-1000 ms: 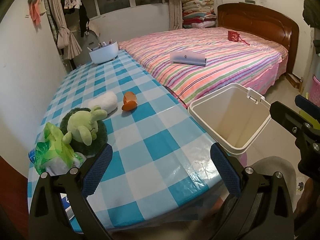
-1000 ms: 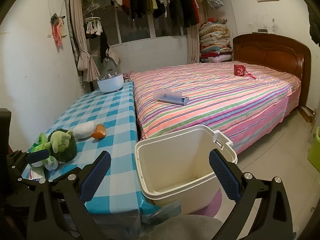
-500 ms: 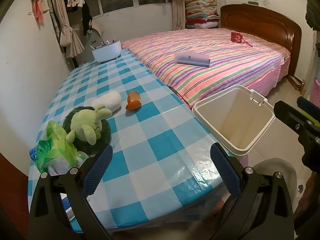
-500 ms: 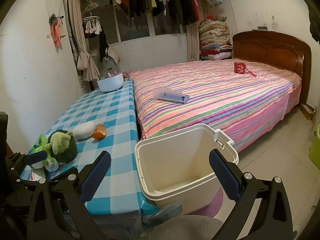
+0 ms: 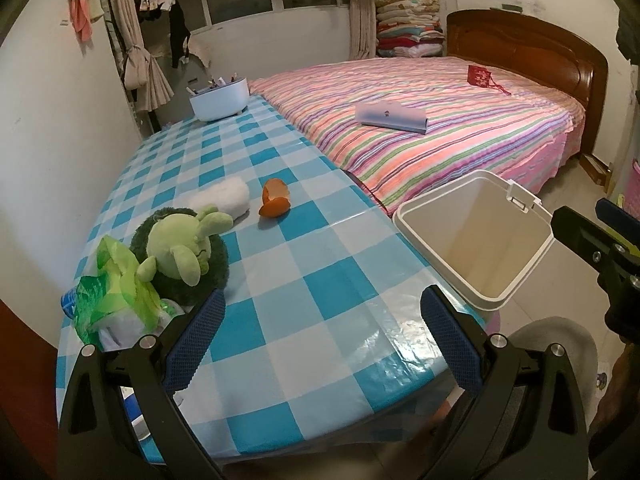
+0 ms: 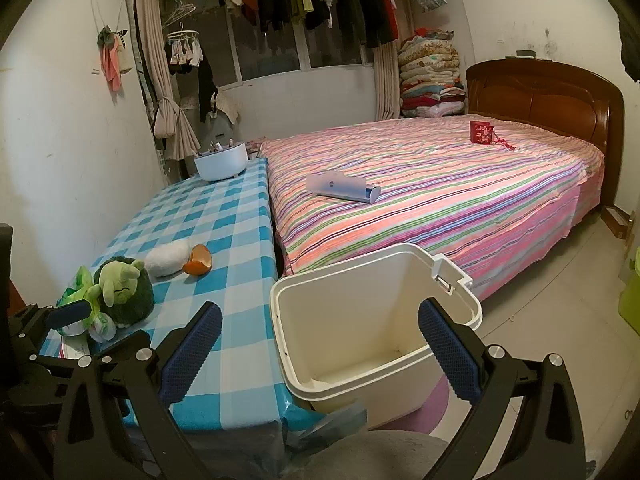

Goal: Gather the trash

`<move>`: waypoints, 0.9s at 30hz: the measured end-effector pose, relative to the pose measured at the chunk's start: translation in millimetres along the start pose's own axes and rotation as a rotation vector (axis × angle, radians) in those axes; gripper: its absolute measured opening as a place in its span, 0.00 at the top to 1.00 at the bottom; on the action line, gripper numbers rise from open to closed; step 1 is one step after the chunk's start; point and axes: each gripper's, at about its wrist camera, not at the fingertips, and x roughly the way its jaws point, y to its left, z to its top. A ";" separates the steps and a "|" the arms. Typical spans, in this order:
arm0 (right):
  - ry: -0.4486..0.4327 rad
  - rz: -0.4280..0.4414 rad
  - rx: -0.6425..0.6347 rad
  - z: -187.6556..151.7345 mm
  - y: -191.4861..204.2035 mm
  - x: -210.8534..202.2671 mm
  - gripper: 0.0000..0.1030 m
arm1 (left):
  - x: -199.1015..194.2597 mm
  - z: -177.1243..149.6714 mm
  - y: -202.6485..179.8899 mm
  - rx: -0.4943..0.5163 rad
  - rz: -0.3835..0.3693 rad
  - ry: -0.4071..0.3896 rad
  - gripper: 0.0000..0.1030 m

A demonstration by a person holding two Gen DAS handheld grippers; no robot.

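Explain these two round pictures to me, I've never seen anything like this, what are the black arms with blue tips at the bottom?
Those are handheld claws, one in each of a person's hands, each carrying a wide-angle camera that looks forward between its two fingers. One picture comes from the left claw, the other from the right claw. Both are open and hold nothing. Ahead is a table with a blue checked cloth. On it lie an orange peel, a white wad, a green plush toy, a green plastic bag and a white bowl at the far end. An open, empty white bin stands beside the table, next to a striped bed.
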 end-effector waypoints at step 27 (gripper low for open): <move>0.030 0.302 -0.159 9.0 97.8 60.0 0.07 | -17.7 -17.0 65.8 -0.091 0.115 -0.070 0.06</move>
